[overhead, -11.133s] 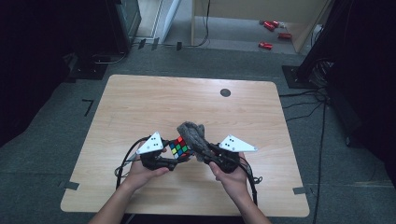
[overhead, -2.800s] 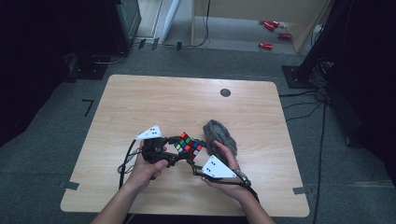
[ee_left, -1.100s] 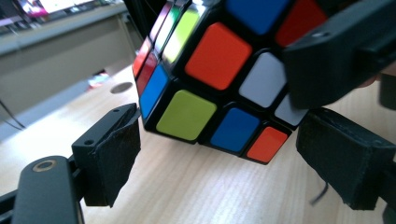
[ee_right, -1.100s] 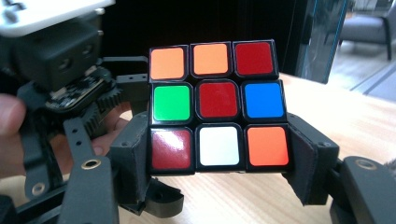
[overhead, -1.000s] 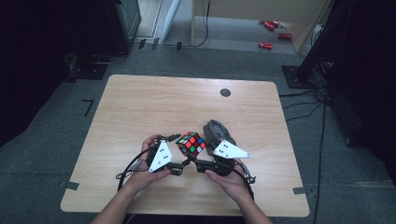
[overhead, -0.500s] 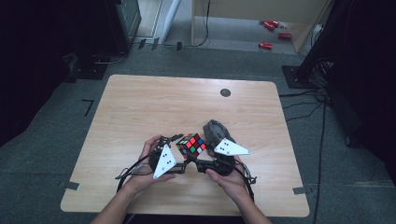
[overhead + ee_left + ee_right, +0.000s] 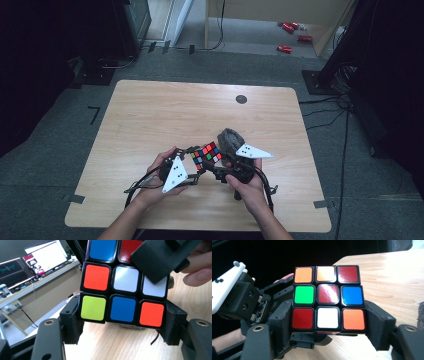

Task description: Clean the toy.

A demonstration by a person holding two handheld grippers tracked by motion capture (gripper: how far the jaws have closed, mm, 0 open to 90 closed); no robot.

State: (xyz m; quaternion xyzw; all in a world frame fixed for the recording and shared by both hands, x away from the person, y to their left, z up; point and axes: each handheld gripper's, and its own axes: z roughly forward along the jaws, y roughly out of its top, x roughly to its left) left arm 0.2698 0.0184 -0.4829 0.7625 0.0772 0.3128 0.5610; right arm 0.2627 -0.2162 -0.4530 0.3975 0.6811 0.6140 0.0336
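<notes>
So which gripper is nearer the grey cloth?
Right. The right gripper sits just in front of the grey cloth; the left gripper is beyond the Rubik's cube, which both clamp.

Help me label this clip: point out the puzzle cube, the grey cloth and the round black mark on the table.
puzzle cube [image 7: 206,154], high view, on its upturned coloured face.
grey cloth [image 7: 229,140], high view, on the middle of the bundle beside the cube.
round black mark [image 7: 241,99], high view, on its centre near the table's far edge.
</notes>
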